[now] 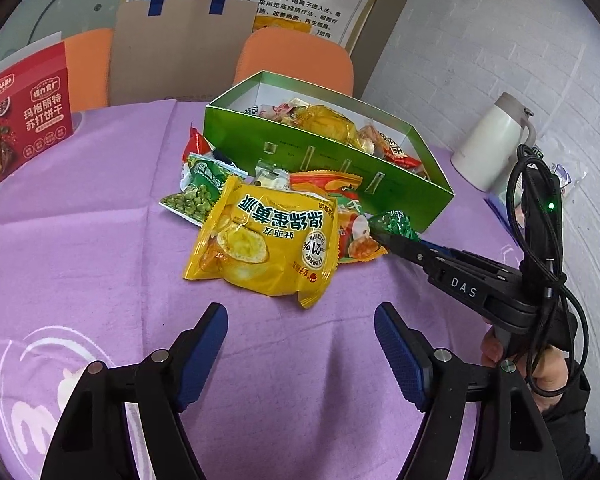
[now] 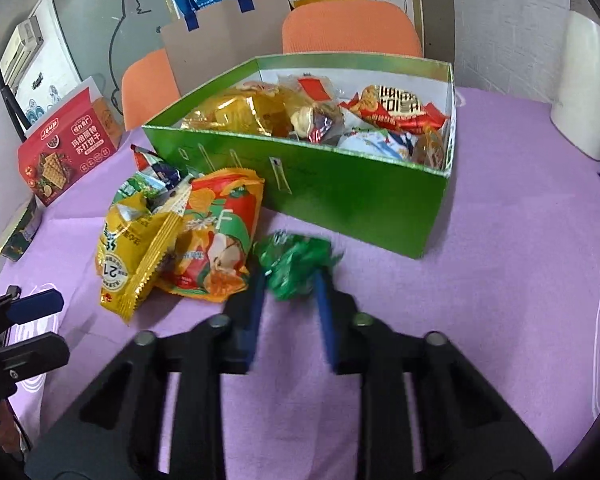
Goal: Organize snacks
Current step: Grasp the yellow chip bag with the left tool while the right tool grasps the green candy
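Left gripper: black frame, blue ribbed pads, silver screws.
Right gripper: black, "DAS" lettering, looped black cable, green light.
Sleeve: dark.

The left gripper is hovering with its jaws spread wide above the purple-clothed worktop, just short of a yellow egg-tart snack packet. The right gripper is reaching in from the right, its jaws touching a small green wrapped snack just beside the open green box of snacks.
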Tool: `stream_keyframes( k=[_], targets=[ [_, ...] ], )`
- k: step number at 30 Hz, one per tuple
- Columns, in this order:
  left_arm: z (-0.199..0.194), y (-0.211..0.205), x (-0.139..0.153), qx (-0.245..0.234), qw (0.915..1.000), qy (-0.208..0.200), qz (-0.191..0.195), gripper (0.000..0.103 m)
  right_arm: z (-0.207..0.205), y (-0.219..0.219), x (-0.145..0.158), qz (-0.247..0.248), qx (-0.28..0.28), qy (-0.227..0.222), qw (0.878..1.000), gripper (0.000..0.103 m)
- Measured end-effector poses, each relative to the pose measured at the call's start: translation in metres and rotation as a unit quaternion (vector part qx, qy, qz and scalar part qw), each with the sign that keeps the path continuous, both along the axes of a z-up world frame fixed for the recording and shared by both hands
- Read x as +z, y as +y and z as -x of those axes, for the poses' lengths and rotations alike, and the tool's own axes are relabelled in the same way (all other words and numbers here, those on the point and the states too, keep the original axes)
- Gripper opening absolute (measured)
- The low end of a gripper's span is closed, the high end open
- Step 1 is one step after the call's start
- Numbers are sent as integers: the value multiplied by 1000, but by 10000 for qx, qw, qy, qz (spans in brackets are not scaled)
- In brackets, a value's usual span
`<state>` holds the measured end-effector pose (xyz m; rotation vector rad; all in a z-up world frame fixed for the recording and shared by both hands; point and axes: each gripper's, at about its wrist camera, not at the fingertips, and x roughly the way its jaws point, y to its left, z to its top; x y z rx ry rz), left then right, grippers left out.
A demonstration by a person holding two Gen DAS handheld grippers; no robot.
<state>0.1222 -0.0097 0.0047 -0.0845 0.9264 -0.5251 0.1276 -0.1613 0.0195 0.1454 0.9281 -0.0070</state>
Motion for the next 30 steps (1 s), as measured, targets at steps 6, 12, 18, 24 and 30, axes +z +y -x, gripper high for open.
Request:
stream_keyframes(
  k=[6, 12, 18, 24, 30],
  targets=[
    [-13, 5, 3, 125, 9999, -9, 12, 69, 33, -2, 1, -208, 81, -71, 9997, 10],
    [-56, 27, 3, 448, 9977, 238, 445, 69, 68, -2, 4, -628, 60, -109, 9979, 11],
    [-75, 24, -23, 313, 9961, 656, 498, 68, 80, 18, 4, -937, 513, 21, 9943, 13],
    [-52, 15, -35, -66, 9952, 838, 493, 26, 79, 33, 14, -1061, 676, -63, 9920, 33],
    [-25, 11, -20, -230, 9964, 618, 532, 36, 69, 42, 25, -721, 637, -255, 9950, 42]
  ],
)
